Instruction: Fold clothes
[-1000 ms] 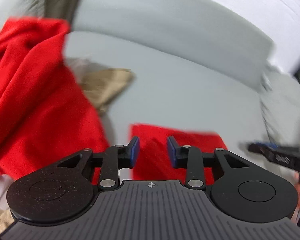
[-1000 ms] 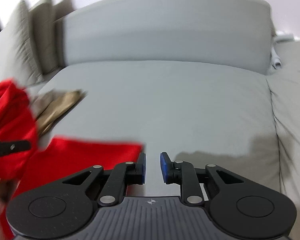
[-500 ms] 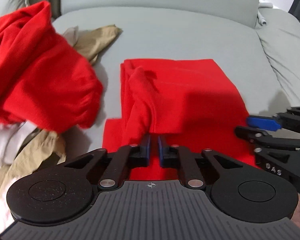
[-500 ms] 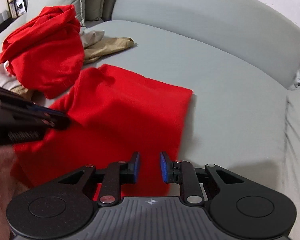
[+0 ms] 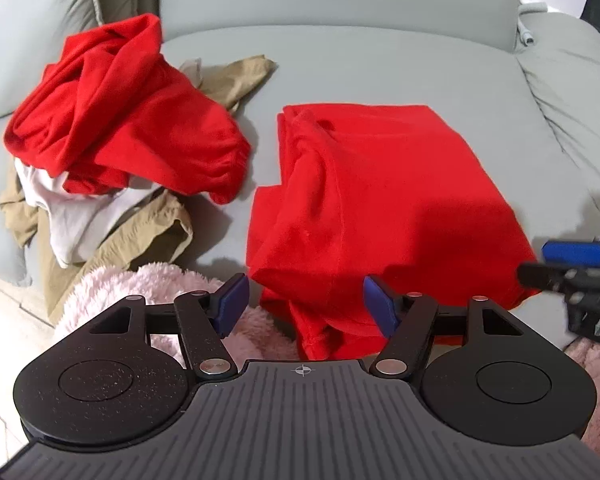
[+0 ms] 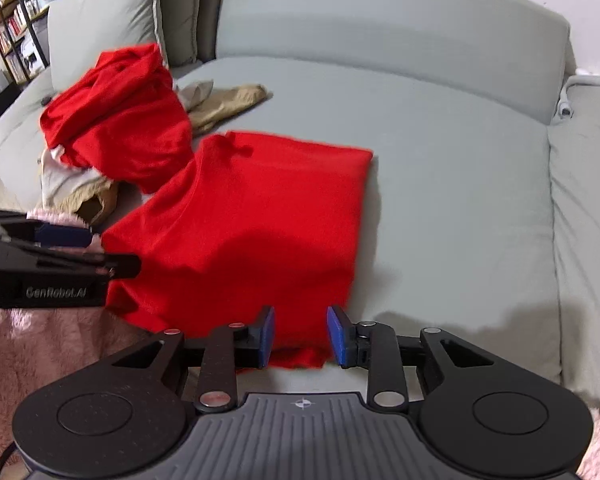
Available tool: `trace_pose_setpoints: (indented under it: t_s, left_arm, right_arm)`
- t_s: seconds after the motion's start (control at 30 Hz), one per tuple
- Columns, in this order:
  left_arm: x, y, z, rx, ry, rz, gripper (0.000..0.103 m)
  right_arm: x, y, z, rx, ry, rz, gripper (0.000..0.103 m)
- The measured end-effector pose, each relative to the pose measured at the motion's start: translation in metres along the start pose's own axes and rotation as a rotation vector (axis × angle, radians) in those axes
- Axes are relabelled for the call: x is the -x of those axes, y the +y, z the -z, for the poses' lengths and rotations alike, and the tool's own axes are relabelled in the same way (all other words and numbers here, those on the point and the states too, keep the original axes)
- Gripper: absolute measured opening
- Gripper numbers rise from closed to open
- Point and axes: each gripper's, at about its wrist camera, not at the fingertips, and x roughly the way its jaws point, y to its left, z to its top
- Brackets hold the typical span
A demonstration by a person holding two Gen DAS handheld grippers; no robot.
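A red garment (image 5: pixel 384 200) lies folded flat on the grey sofa seat (image 5: pixel 380 76); its near edge hangs over the seat's front. It also shows in the right wrist view (image 6: pixel 260 216). My left gripper (image 5: pixel 304 306) is open and empty, just behind the garment's near left corner. My right gripper (image 6: pixel 300 334) is open and empty at the garment's near right corner. Each gripper shows at the edge of the other's view.
A heap of clothes lies at the left of the seat: a crumpled red garment (image 5: pixel 120 112), a white one (image 5: pixel 76 216) and tan ones (image 5: pixel 140 236). A pink fluffy fabric (image 5: pixel 160 280) lies along the front edge. Grey cushions stand behind.
Both grippers have opened and drawn back from the red garment. The left one was shut on its near edge half a second ago; the garment now lies released.
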Motion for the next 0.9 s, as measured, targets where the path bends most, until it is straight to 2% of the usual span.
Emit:
trace_pose_setpoints:
  t_s: [0.17,0.3,0.5,0.63,0.73,0.83,0.9]
  left_arm:
    - [0.002,-0.009,-0.003,-0.04,-0.042,0.024,0.069]
    - [-0.004,-0.016,-0.005,-0.077,-0.032,-0.001,0.069]
    - [-0.006,-0.017,-0.005,-0.075,-0.018,-0.028,0.071]
    - [-0.007,-0.017,-0.008,-0.062,-0.026,-0.022,0.073]
    - [-0.024,-0.016,-0.007,-0.049,0.026,-0.032,0.076]
    - [-0.048,-0.015,-0.004,-0.038,0.135,-0.064,0.077]
    - [-0.053,-0.015,-0.004,-0.042,0.155,-0.077,0.079]
  right_arm:
    - [-0.001,0.01,-0.006,0.018,-0.008,0.002,0.03]
    - [-0.002,0.014,-0.007,0.011,-0.007,0.007,0.038]
    - [-0.005,0.017,-0.005,0.028,0.012,0.013,0.043]
    - [-0.004,0.02,-0.012,0.043,-0.014,0.008,0.043]
    - [-0.014,0.023,-0.014,0.07,-0.009,0.021,0.045]
    - [-0.037,0.02,-0.006,0.084,0.049,0.046,0.047]
    - [-0.039,0.017,0.0,0.072,0.04,0.042,0.048]
